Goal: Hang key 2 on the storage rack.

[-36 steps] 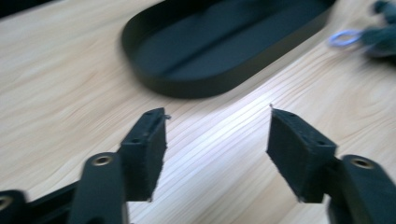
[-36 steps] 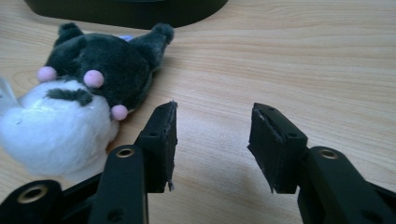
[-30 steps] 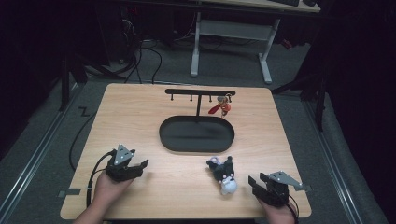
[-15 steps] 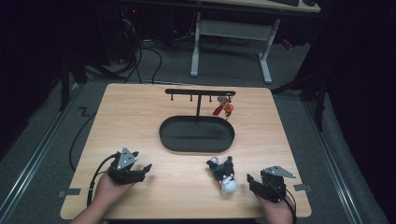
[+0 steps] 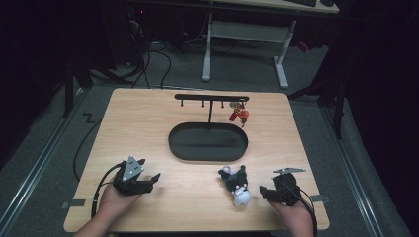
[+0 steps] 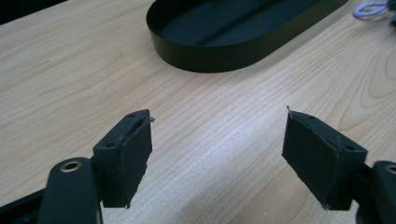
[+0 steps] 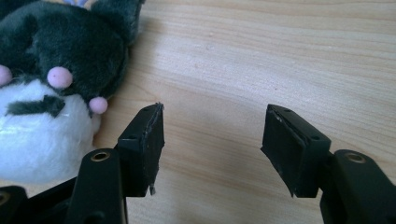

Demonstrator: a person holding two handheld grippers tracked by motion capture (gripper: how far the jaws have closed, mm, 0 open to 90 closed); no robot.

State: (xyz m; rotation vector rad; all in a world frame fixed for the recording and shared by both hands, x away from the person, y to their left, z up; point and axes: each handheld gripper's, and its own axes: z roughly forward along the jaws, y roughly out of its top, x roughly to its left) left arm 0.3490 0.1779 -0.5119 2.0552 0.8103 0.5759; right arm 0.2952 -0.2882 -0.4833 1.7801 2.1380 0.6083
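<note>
Both jaws of each hand-held gripper (image 6: 217,140) (image 7: 212,140) stand spread, empty; the plush toy's (image 7: 51,88) body is cropped.

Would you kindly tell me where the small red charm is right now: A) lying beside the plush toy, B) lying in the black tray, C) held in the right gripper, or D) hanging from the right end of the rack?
D: the red charm hangs from the right end of the rack, above the table behind the tray.
</note>
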